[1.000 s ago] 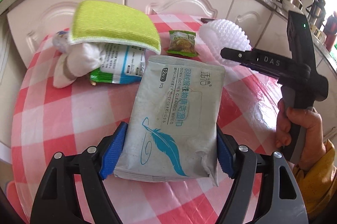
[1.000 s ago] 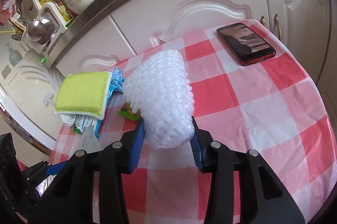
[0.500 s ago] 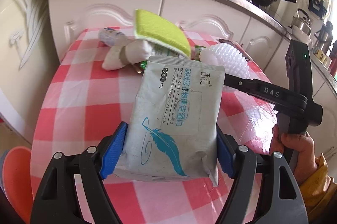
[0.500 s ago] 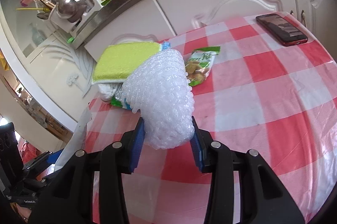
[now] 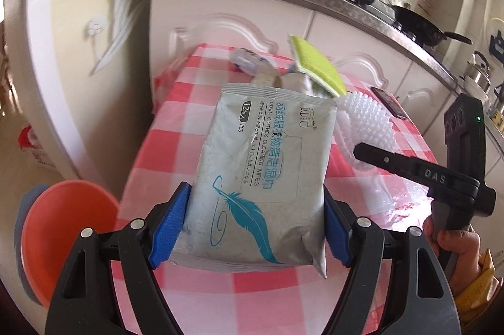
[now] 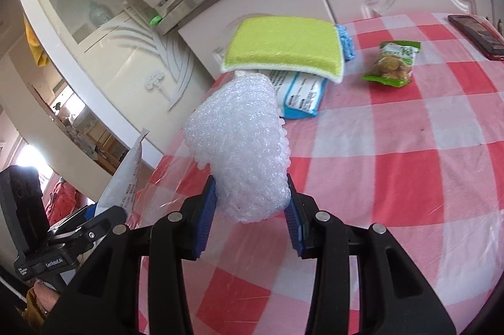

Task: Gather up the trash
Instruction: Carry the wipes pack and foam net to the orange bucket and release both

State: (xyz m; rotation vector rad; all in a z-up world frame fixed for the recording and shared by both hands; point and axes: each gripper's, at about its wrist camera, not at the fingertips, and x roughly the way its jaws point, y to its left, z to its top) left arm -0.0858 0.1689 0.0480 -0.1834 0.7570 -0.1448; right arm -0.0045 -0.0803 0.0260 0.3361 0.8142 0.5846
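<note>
Item: wipes pack [image 5: 261, 174], long axis toward 12 o'clock, clamped between wide-set left fingers [image 5: 170, 224]; orange bin [image 5: 60, 237] at 9 o'clock, nearer them; right fingers [image 6: 206, 216] pinched bubble wrap [image 6: 242, 146] above tabletop [image 6: 393, 177].

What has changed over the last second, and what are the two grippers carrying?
Both grippers swung toward the table's left edge, bringing an orange bin into the left wrist view. Unchanged: the left gripper stays clamped on the wipes pack, the right gripper on the bubble wrap; sponge and snack packet stay put.

two wipes packs [image 5: 261, 174], one sponge [image 6: 283, 46]
</note>
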